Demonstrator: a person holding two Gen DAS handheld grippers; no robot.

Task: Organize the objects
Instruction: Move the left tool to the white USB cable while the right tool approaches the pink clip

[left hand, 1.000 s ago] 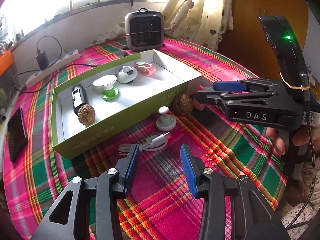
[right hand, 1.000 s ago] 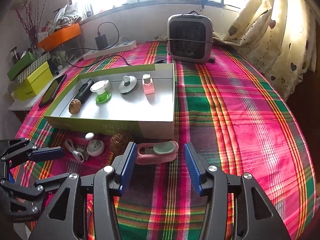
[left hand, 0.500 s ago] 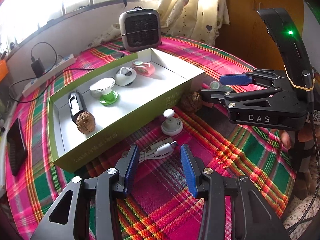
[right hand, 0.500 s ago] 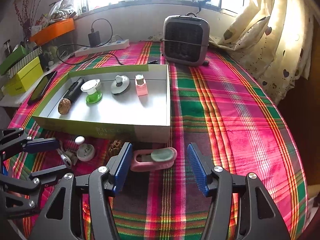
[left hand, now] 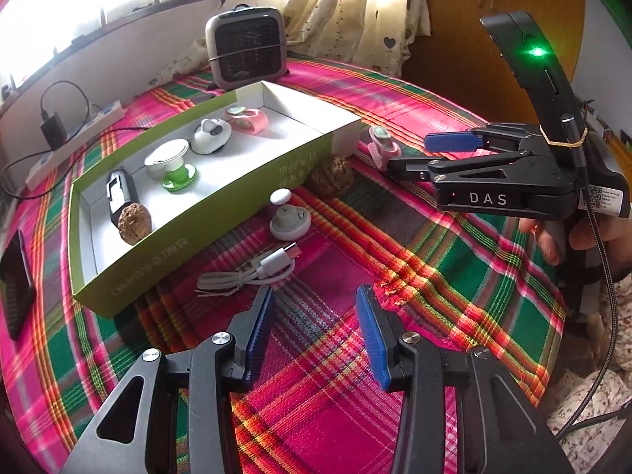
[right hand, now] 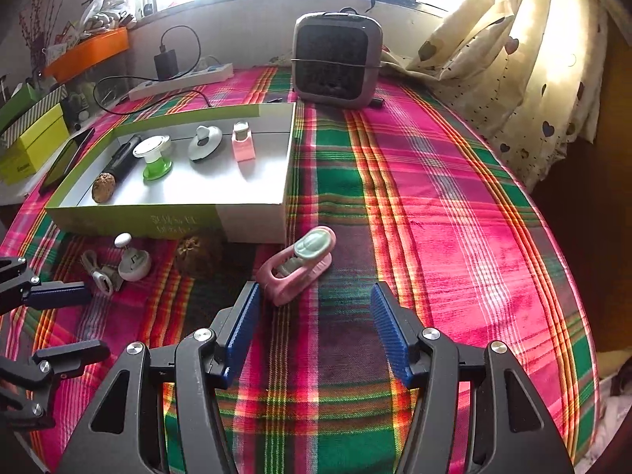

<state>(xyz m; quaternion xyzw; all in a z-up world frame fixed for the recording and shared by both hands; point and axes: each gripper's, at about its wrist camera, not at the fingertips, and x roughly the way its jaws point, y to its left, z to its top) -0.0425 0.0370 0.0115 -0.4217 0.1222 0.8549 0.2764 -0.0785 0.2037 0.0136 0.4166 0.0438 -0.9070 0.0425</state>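
A: Currently, log progress, largest item first. What do you have in the green box [right hand: 130, 219]?

B: You have five things in it, lined along the far side: a black device [left hand: 118, 193], a green-and-white stand [left hand: 172, 164], a white round gadget [left hand: 210, 136], a pink clip [left hand: 249, 118], and a walnut [left hand: 134, 223] nearest the end wall.

A: And outside?

B: Four things lie on the plaid cloth [right hand: 434, 197] beside the box's front wall: a second pink clip [right hand: 298, 268], a white coiled cable [left hand: 249, 270], a white knobbed puck [left hand: 288, 219], and a second walnut [left hand: 331, 175] right by the wall. Judged from that, you are a little over halfway; four placements remain.

A: Jaw state, right gripper [right hand: 316, 316]?

B: Yours is spread wide and holds nothing. The pink clip lies on the cloth just ahead of the fingers, nearer the left one, not touching either as far as shows.

A: Left gripper [left hand: 314, 330]?

B: Also spread wide, empty. The cable sits just beyond its left finger, apart from it.
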